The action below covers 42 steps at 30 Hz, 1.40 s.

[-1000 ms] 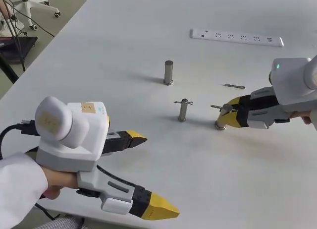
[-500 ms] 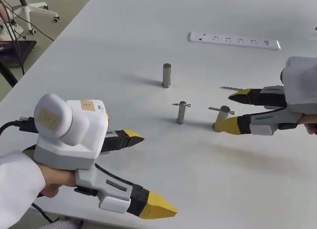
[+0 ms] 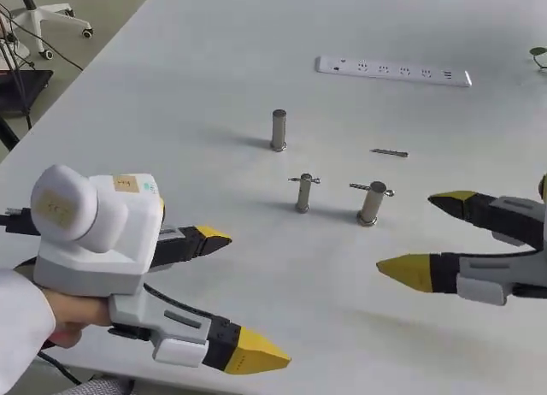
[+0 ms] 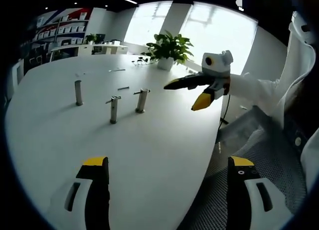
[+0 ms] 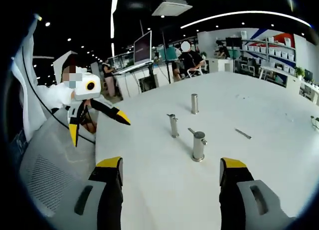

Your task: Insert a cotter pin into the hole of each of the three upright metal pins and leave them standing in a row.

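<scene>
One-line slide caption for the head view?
Both open, left gripper and right gripper over the table; centre pin and rightmost pin hold cotter pins, far pin bare, loose cotter pin beyond.

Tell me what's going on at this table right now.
A person holds the left gripper and right gripper, both open and empty, above a white table. Of three upright metal pins, the middle pin and near pin carry cotter pins; the far pin is bare. A loose cotter pin lies on the table.
</scene>
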### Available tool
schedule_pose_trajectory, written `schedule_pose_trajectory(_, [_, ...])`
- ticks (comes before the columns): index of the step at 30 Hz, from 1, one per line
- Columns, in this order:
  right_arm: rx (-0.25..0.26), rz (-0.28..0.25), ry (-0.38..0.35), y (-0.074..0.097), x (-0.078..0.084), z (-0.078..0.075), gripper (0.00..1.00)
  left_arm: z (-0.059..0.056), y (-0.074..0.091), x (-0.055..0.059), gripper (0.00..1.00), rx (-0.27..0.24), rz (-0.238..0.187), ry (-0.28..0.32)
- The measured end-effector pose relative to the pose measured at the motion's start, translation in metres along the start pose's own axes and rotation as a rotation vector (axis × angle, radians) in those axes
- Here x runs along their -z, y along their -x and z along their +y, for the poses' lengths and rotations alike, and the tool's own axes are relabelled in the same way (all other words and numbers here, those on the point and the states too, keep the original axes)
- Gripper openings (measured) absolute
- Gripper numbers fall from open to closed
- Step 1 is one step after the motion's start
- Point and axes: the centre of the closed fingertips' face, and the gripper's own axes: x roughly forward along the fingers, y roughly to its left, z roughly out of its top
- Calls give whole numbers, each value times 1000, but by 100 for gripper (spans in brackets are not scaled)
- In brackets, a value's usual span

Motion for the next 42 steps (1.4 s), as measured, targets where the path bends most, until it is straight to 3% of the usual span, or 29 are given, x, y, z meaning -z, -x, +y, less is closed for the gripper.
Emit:
schedule_pose_trajectory(5, [10, 47, -26, 10, 20, 17, 85, 0, 3, -3, 99, -10, -27, 12])
schedule_pose_trajectory(11, [33, 60, -95, 16, 35, 27, 94, -2, 6, -3, 99, -21, -39, 21])
schedule_pose_trajectory(19, [68, 51, -128, 21, 40, 30, 98, 1, 7, -4, 99, -28, -40, 20])
schedule_pose_trajectory(24, [68, 50, -139, 21, 41, 34, 98, 14, 11, -18, 99, -43, -66, -8])
schedule_pose_trajectory(27, [74, 49, -145, 21, 41, 35, 98, 25, 15, -30, 99, -57, -77, -41])
schedule_pose_trajectory(33, [89, 28, -153, 24, 36, 35, 97, 62, 20, -71, 99, -132, -162, -75])
schedule_pose_trajectory(38, [91, 26, -161, 25, 37, 37, 96, 101, 16, -96, 96, -201, -232, -45])
schedule_pose_trajectory(42, [91, 27, -165, 25, 37, 38, 96, 128, 6, -113, 96, -218, -308, 3])
